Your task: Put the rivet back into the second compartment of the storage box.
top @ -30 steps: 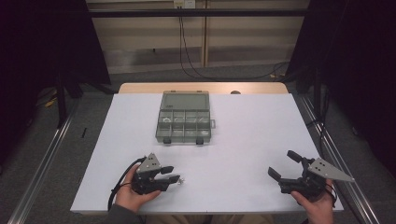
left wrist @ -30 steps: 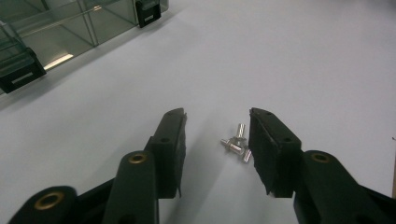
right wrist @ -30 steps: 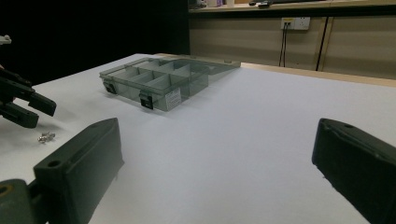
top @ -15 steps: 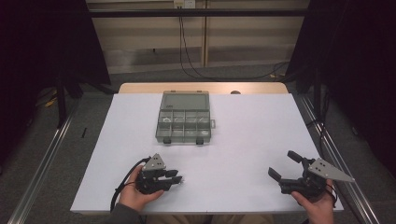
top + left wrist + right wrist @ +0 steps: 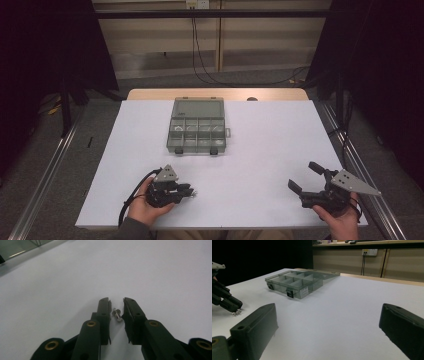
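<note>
White table (image 5: 260, 150) – compartment box (image 5: 197, 132) well beyond grippers.

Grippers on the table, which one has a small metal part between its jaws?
The left gripper: a small metal screw lies between its jaws, which have just been closing. The right gripper stands wide open over bare table.

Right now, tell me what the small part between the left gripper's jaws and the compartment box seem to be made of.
Small part: likely metal, a bright silvery pin or rivet with sharp glints and a flanged head.
Compartment box: apparently translucent grey-green plastic, since its dividers show through the walls, with dark latches in front.
Left gripper: matte black jaws, probably plastic, just been closing around the part, not yet pressing it.
</note>
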`<control>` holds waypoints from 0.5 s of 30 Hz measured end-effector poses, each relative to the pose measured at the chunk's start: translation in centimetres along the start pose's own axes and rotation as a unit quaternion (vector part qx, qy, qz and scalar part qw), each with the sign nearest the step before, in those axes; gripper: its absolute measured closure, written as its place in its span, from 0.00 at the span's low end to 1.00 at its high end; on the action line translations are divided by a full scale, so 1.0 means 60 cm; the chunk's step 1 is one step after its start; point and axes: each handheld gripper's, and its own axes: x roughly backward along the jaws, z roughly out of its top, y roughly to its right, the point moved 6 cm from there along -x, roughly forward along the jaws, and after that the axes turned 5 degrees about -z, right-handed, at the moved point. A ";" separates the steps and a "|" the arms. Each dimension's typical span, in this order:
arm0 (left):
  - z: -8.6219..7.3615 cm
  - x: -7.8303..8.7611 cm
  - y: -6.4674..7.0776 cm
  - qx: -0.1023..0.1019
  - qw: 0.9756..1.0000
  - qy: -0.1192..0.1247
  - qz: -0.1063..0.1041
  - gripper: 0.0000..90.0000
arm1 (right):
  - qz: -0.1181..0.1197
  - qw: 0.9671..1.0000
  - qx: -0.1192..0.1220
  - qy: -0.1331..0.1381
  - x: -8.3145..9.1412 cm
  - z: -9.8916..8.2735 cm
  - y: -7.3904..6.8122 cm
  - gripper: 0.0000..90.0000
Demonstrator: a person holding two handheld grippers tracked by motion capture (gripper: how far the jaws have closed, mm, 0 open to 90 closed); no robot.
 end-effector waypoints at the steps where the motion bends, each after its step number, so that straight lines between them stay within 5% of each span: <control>1: 0.000 0.000 -0.001 0.000 1.000 -0.001 0.001 0.86 | 0.000 1.000 0.000 -0.001 0.000 0.000 0.000 0.02; 15: -0.001 0.001 -0.002 0.013 1.000 -0.004 0.008 0.96 | -0.001 1.000 0.003 0.000 0.001 0.000 0.002 0.02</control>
